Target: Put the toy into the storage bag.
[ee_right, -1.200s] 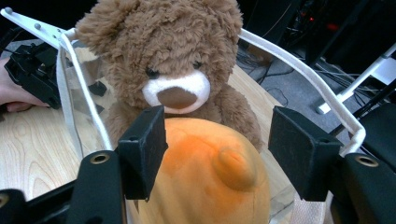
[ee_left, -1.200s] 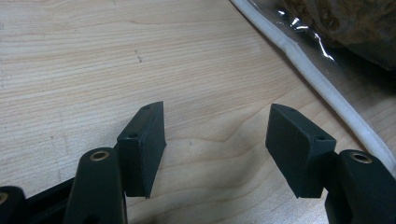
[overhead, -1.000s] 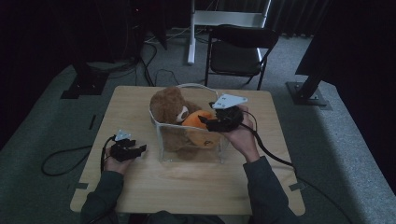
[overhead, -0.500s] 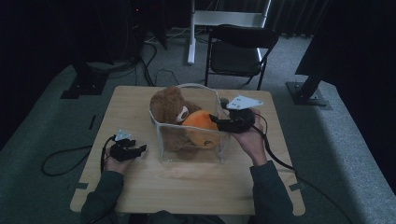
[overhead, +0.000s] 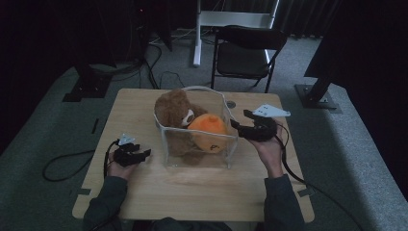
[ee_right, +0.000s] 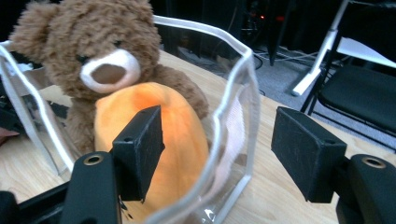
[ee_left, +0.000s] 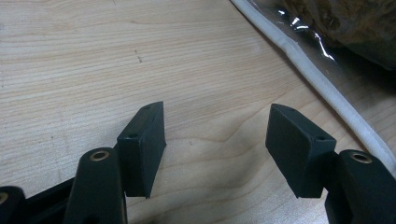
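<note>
Right gripper [overhead: 240, 126] sits right of centre in the high view, jaws apart with nothing between them, having just been opening, just beside the right wall of the clear zip-up bag [overhead: 197, 156]. The orange plush [overhead: 208, 131] lies left of it inside the bag, pressed against the brown teddy bear [overhead: 174, 111]. Left gripper [overhead: 144, 154], lower left, is open too.

Left gripper view: both fingers [ee_left: 142, 147] hover spread over bare wooden table [ee_left: 93, 60], bag's white edging [ee_left: 322, 84] at upper right.

Right gripper view: orange plush [ee_right: 184, 140] centre-left behind the left jaw, bag rim [ee_right: 243, 51] arching between the jaws. Risk I'd guess: that floppy rim could snag a jaw and drag the bag sideways, tipping the toys.
</note>
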{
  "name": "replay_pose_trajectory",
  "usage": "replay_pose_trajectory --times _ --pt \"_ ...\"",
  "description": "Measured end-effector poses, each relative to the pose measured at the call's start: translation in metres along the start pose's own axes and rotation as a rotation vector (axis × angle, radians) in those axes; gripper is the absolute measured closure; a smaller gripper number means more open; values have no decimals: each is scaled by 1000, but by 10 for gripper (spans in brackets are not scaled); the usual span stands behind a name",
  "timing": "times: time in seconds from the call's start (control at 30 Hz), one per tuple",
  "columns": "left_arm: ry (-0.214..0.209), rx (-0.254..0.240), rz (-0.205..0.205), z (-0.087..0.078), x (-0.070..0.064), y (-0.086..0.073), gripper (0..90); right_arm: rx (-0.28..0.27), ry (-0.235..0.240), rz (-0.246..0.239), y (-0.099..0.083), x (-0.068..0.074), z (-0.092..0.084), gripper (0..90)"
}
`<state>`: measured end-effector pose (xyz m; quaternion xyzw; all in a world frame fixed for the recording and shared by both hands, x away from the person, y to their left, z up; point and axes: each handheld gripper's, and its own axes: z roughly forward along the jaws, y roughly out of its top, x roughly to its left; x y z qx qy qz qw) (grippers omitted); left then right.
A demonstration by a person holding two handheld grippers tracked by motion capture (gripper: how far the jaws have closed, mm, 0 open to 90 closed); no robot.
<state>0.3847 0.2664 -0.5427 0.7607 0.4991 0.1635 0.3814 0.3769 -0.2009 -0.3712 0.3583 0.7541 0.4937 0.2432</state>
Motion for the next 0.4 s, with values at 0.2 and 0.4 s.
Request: replay_pose_trajectory --times 0.2,0.4 --pt "1 0 1 0 0 0 383 10 -14 42 -15 -9 -2 329" --pt "0 -1 -1 0 0 0 383 8 -28 59 -22 -14 -3 310"
